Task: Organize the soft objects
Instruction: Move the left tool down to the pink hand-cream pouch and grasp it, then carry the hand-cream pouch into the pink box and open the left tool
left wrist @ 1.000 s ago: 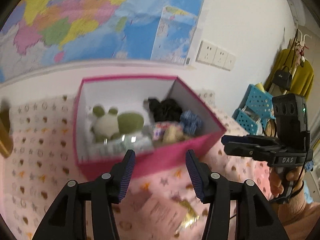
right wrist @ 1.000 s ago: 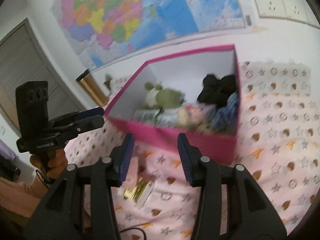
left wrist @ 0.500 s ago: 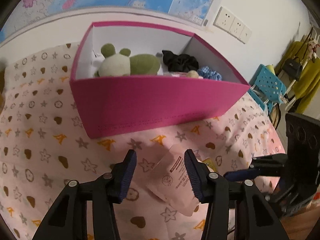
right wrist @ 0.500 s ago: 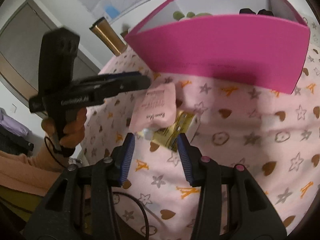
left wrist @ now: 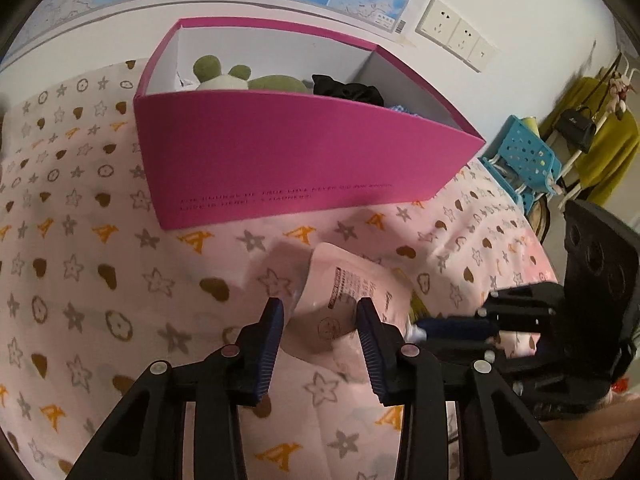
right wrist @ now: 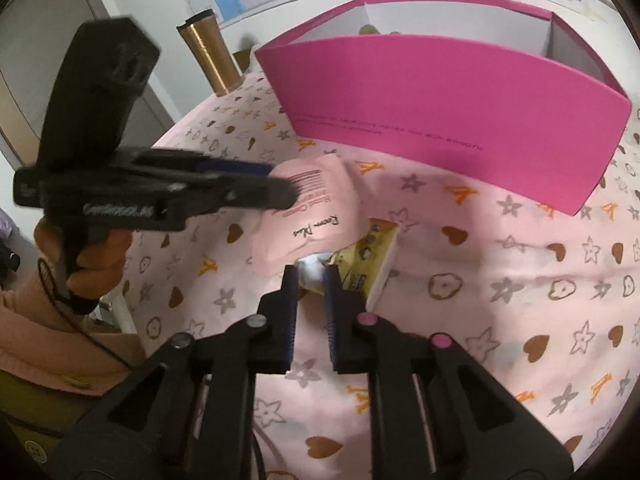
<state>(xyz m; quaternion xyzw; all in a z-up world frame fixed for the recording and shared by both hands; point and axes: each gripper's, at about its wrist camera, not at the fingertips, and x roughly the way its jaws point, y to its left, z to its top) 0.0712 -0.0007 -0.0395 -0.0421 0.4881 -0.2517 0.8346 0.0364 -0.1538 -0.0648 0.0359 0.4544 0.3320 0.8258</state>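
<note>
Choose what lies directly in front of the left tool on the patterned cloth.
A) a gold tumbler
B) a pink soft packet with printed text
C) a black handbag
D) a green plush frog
B: the pink packet lies on the cloth between the closing fingers of the left tool.

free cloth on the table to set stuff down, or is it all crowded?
Bare tablecloth to the picture-left of the pink pouch, in front of the pink box; in the right wrist view, more picture-right of the yellow packet. Crowded around the pouch and packet: both grippers converge there.
</note>
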